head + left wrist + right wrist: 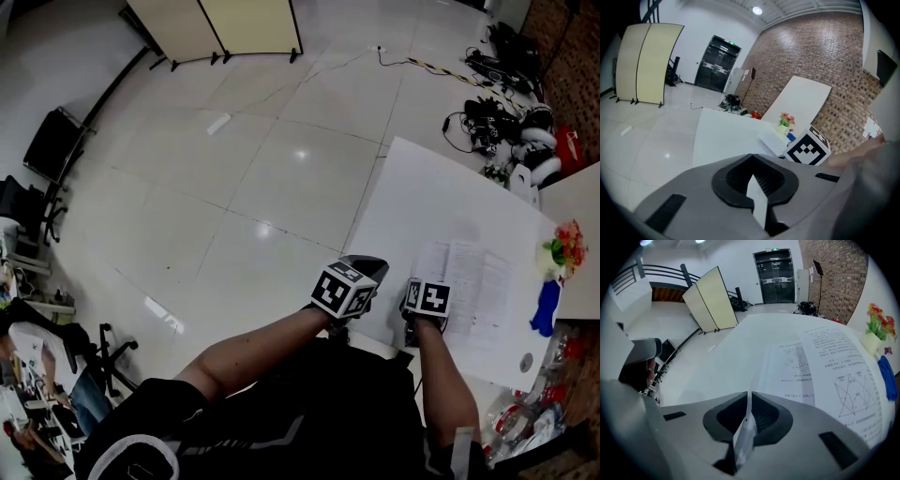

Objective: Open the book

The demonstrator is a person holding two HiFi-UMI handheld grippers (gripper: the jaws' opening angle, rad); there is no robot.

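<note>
Book (469, 281) lying open, pages up, on the white table (412, 187), with the left hand-held gripper (364, 269) and right hand-held gripper (424, 286) both closed on nothing beside it; opening seems complete, next only withdrawal.

A white desk (412, 178) stands on a pale tiled floor (234, 169). At its right edge sit potted flowers (562, 248), with a blue item (546, 309) just nearer. Past the desk's far end lies a heap of cables and gear (497, 117). A cream folding screen (225, 23) stands far off to the left.
</note>
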